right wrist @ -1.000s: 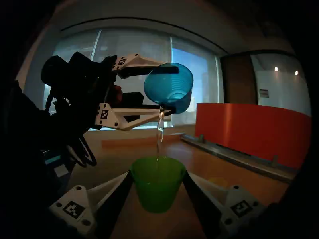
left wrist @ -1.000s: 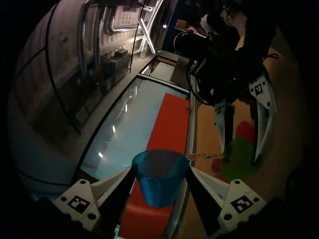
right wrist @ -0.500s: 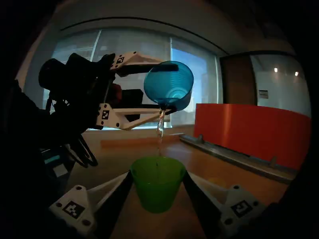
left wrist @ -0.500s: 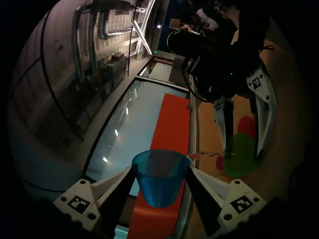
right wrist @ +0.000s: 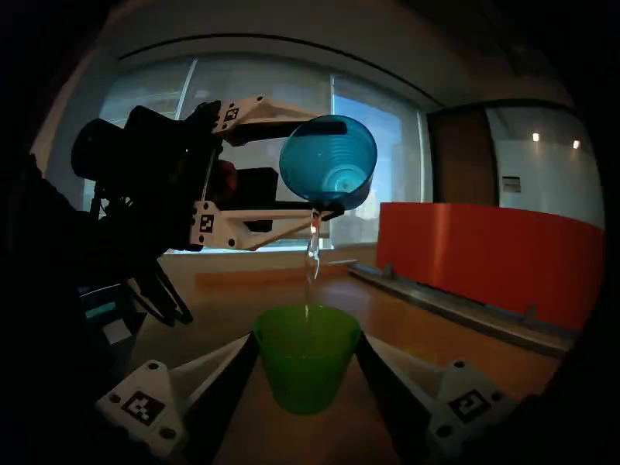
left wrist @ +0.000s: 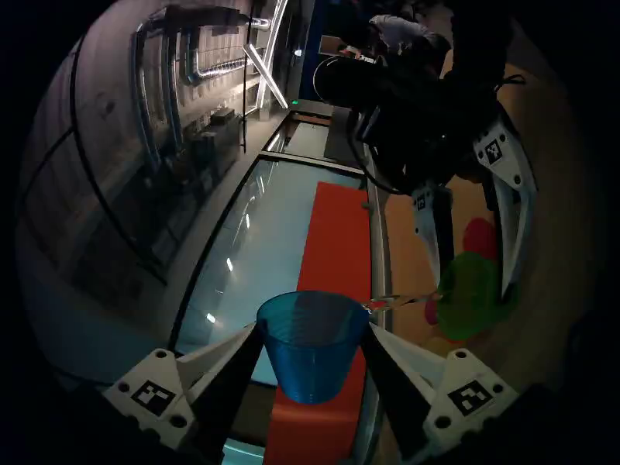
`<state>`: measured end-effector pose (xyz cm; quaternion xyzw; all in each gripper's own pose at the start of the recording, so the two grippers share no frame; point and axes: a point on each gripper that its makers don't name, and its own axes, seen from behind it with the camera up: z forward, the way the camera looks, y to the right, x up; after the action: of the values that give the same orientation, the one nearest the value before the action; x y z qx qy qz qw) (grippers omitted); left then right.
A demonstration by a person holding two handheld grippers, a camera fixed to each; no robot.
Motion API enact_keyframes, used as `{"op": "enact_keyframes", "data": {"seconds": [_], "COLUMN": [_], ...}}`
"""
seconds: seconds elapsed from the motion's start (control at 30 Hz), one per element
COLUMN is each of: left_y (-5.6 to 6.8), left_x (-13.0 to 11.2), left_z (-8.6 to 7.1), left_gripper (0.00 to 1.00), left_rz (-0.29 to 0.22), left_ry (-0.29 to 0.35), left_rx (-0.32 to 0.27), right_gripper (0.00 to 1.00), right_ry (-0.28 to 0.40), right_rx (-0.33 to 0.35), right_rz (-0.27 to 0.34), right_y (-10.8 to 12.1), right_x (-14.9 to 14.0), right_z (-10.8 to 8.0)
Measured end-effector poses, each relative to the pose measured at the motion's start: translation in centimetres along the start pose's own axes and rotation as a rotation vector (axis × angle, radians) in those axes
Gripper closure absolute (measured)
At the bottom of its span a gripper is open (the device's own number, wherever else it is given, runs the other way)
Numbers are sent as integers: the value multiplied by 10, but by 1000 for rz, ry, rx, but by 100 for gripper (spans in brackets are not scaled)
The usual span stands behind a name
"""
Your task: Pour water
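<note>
I'm mid-pour: left gripper (left wrist: 311,329) clamps the tipped blue cup (left wrist: 311,356) above the green cup (right wrist: 307,370) clamped in the right gripper (right wrist: 307,341); next, I'd tip further.

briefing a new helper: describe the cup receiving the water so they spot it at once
Start at the orange panel, then look left over the wooden table. The green cup is upright between the right tool's fingers; the blue cup is tipped above it.

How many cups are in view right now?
2. The blue cup is tilted in the left claw, pouring; the green cup sits upright in the right claw beneath it.
</note>
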<state>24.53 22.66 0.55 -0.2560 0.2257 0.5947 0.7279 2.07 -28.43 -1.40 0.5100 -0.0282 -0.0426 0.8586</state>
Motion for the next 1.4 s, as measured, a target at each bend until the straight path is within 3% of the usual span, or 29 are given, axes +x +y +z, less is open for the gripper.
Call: {"op": "enact_keyframes", "data": {"seconds": [0.9,1.4], "left_y": [-9,-3], "left_x": [8,16], "left_z": [-1,-2], "left_gripper": [14,14], "left_rz": [124,216], "left_ry": [6,9], "left_rx": [25,33], "right_gripper": [9,9], "right_ry": [2,3], "right_rx": [-3,-5], "right_rz": [-4,-3], "right_y": [1,2], "right_x": [1,0], "right_z": [1,-1]}}
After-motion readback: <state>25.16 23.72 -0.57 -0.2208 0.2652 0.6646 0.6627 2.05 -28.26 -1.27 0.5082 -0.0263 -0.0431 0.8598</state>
